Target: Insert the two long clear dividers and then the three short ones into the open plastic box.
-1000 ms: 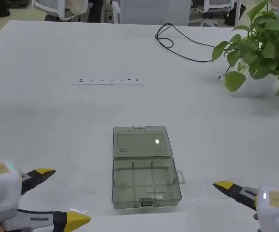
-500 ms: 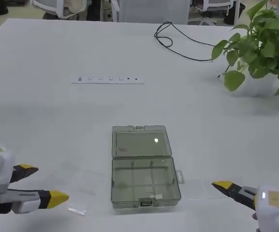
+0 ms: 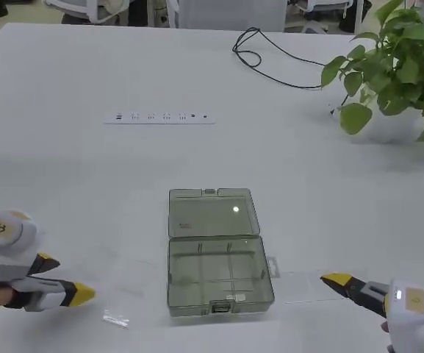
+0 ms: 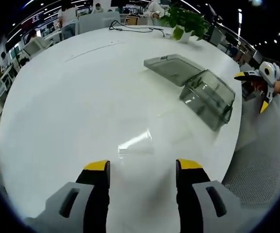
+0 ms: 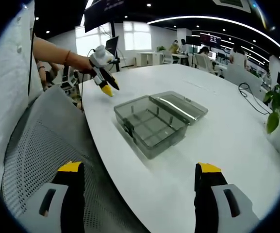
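My left hand-held gripper [image 4: 142, 165] is wide open and empty, aimed at a clear divider [image 4: 135, 144] lying flat on the counter [image 4: 72, 97]. Right hand-held gripper [image 5: 139, 168] same. Open plastic box [image 3: 220, 276] sits between them. Risk: the jaws skid the thin sheet toward the edge.

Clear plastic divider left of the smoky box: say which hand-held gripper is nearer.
Left. The clear plastic divider lies just ahead of the left hand-held gripper; the right hand-held gripper is beyond the smoky plastic box.
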Demonstrator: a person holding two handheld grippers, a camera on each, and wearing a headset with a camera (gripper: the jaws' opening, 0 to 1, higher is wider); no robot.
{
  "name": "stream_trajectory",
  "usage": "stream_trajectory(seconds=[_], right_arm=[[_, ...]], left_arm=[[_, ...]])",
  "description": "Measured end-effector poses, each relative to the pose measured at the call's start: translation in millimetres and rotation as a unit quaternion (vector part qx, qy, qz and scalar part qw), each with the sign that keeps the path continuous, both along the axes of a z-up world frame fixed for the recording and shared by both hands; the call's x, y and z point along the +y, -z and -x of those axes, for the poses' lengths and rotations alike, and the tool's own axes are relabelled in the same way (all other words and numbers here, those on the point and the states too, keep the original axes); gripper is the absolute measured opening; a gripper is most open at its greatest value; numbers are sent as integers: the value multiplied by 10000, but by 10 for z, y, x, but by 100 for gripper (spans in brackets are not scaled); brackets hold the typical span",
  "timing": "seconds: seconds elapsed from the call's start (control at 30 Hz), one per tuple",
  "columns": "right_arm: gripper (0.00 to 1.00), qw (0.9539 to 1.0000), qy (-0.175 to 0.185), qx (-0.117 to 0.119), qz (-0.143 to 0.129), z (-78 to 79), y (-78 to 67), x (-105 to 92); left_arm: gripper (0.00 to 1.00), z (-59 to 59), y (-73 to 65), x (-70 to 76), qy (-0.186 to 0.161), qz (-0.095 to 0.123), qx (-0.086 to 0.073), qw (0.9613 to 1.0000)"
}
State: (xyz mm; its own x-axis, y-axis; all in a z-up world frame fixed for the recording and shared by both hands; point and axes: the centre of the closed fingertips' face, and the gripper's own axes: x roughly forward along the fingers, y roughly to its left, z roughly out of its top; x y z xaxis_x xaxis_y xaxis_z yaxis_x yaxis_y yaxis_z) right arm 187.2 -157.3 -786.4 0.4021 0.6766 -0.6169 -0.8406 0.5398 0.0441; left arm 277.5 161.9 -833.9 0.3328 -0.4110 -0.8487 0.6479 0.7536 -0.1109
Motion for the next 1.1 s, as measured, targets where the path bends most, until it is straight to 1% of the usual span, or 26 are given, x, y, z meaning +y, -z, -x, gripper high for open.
stream_trajectory(seconds=[0.1,0.13,0.2,0.23,0.27,0.3,0.4,0.43,0.5,0.53,0.57,0.6,0.8,0.87,0.93,0.97,1.1], right_arm=[[95,10000,-20,10,7,-6,5,12],[95,10000,-31,9,14,-9,6,11],[95,10000,-26,8,5,-19,1,9],[95,10000,-23,0,3,-25,-3,7],[95,10000,-23,-6,5,-29,-1,5],[95,10000,-21,-4,5,-33,4,2],[95,10000,-32,-4,10,-30,8,3],[94,10000,-33,-4,10,-30,9,3],[94,10000,-29,-6,3,-32,6,8],[94,10000,-29,-10,5,-33,5,9],[94,10000,-26,-11,4,-34,4,9],[94,10000,-23,-11,0,-35,3,10],[94,10000,-17,-14,5,-36,10,8],[93,10000,-1,-13,-3,-37,7,6],[93,10000,8,-20,1,-41,7,2],[93,10000,19,-8,-4,-40,9,1],[93,10000,19,-8,3,-39,9,-1]], left_arm=[[52,-5,48,-10,-6,-79,47,10000],[51,-6,68,7,-34,-157,80,9998],[50,-20,87,18,-61,-209,82,9997],[49,-15,101,33,-99,-266,116,9995],[47,-36,88,37,-64,-288,37,9996],[46,-30,93,52,-73,-362,68,9993],[44,-34,101,57,-75,-453,69,9989],[42,-33,109,74,-6,-596,41,9982],[41,-36,123,81,58,-750,-7,9972],[40,-39,120,65,65,-731,-1,9973],[40,-41,115,82,-59,-768,79,9970],[40,-47,114,76,-33,-786,72,9969],[38,-41,110,86,-102,-888,219,9958],[35,-38,112,97,-153,-934,284,9951],[32,-41,113,108,-204,-955,314,9947],[32,-36,117,106,-235,-955,351,9945],[32,-28,123,101,-230,-992,392,9940]])
